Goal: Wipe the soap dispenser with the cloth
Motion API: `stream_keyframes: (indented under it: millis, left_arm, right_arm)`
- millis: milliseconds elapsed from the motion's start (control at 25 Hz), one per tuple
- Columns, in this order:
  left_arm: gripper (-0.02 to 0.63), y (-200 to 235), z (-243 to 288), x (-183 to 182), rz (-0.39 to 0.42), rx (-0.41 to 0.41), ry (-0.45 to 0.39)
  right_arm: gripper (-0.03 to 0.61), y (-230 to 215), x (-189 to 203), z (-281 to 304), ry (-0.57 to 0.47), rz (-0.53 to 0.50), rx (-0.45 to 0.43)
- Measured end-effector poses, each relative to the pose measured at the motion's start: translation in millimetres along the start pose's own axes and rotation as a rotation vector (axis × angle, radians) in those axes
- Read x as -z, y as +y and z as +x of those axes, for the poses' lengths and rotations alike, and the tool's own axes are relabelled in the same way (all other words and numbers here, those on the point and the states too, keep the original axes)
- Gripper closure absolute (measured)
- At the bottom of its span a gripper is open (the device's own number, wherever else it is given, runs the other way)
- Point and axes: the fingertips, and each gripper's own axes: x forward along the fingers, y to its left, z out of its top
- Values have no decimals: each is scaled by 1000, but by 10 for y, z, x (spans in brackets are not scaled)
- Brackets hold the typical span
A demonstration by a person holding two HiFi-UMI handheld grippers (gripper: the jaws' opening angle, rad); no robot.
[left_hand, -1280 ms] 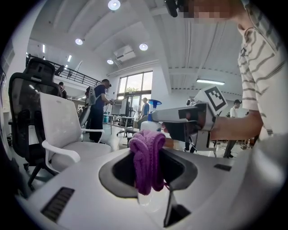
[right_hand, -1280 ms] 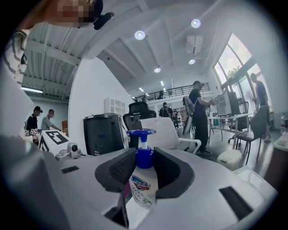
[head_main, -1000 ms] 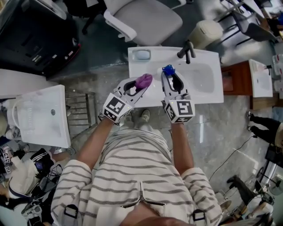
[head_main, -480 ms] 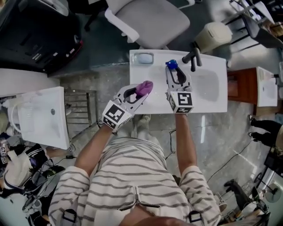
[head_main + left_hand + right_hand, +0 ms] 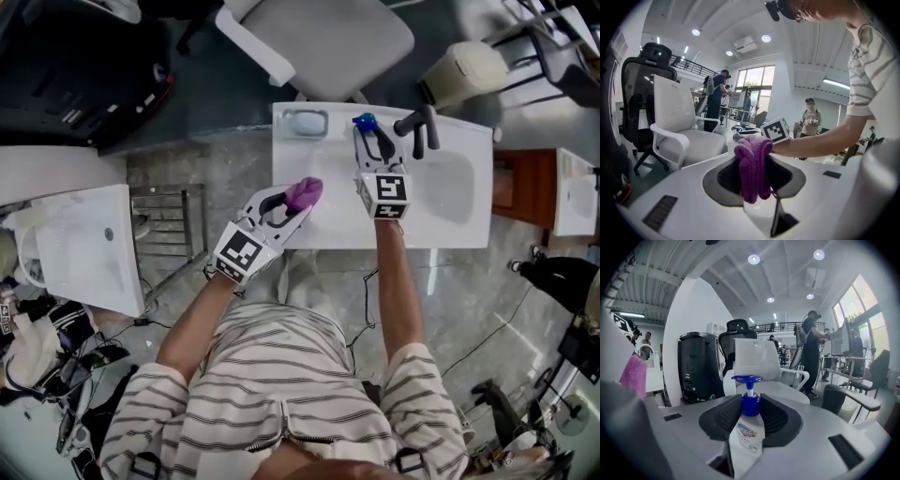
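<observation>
A soap dispenser with a blue pump sits between the jaws of my right gripper, which is shut on its body. In the head view it is over the back of the white sink counter, beside the dark faucet. My left gripper is shut on a bunched purple cloth, over the counter's front left part. In the left gripper view the cloth hangs between the pads. The cloth and the dispenser are apart. I cannot tell whether the dispenser's base touches the counter.
A pale blue soap dish lies at the counter's back left corner. A white office chair stands behind the counter, with a beige bin to its right. A white basin unit is on the floor at the left. People stand in the background.
My right gripper has carried the dispenser farther toward the counter's back edge, close to the faucet. The left gripper with the cloth has drifted slightly lower and nearer the front edge.
</observation>
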Motion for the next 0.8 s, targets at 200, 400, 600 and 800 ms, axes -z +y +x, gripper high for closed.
stream_keyframes:
  millis: [200, 400, 600, 800]
  left_arm:
    - [485, -35, 25, 94, -10, 2, 17]
    - [485, -43, 8, 149, -11, 9, 28]
    - [485, -60, -26, 155, -2, 8, 27]
    - [485, -89, -27, 158, 3, 4, 27]
  right_arm:
    - [448, -42, 133, 148, -3, -38, -38]
    - [446, -70, 200, 248, 1, -86, -91]
    - [423, -102, 224, 251, 11, -34, -106]
    - [341, -85, 198, 233, 29, 32, -118]
